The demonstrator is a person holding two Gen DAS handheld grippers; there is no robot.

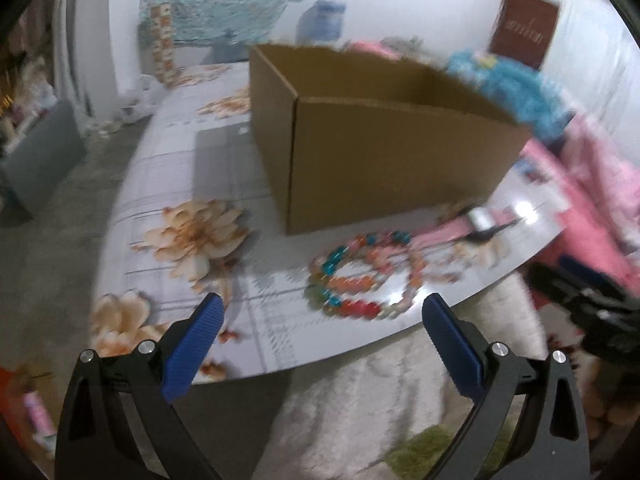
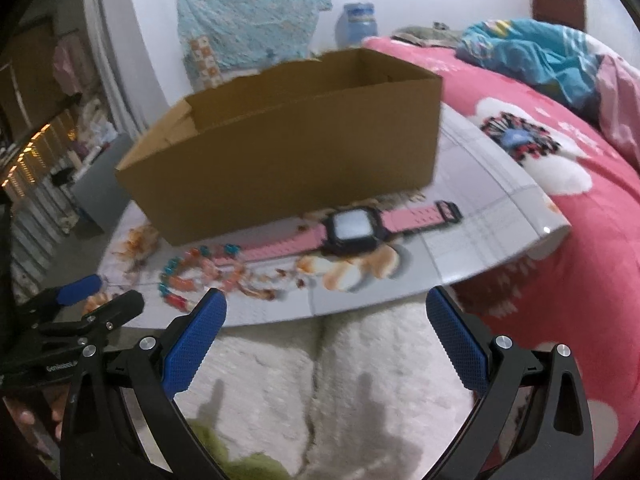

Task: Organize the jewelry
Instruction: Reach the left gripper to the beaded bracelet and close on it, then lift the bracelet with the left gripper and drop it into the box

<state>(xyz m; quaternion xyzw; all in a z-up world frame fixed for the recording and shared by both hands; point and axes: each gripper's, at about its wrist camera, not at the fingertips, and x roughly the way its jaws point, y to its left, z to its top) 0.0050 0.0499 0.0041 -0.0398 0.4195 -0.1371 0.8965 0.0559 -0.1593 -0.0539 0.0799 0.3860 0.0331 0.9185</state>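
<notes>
**Both grippers wide and empty, jewelry waiting in front of the box**

Left wrist view: the left gripper (image 1: 322,312) hangs near the table's front edge, its blue-padded jaws spread wide and holding nothing. Just beyond them lies a beaded necklace (image 1: 362,276) of teal, orange, red and pink beads, coiled in loose loops on the flower-printed table (image 1: 192,184). Behind the beads stands an open cardboard box (image 1: 384,160), its near wall close to them. At the right, a blurred pink strap and dark shape are probably the watch. The picture is smeared, so single beads and the cord are hard to tell.

Right wrist view: the right gripper (image 2: 326,312) also stands with jaws far apart and empty, over a white fluffy cover (image 2: 360,360) short of the table edge. Ahead lies a pink-strapped watch (image 2: 352,228) with a dark case, flat, just in front of the box, its strap end touching or overlapping the beads. The left gripper shows at the lower left, near the necklace.

Risks, as I judge them: the necklace sits near the table's front edge, so a shallow pinch could drag it off. Gripping one loop could leave the rest trailing and catch the watch strap. The box looks light; a bump against its wall could shove it back.
</notes>
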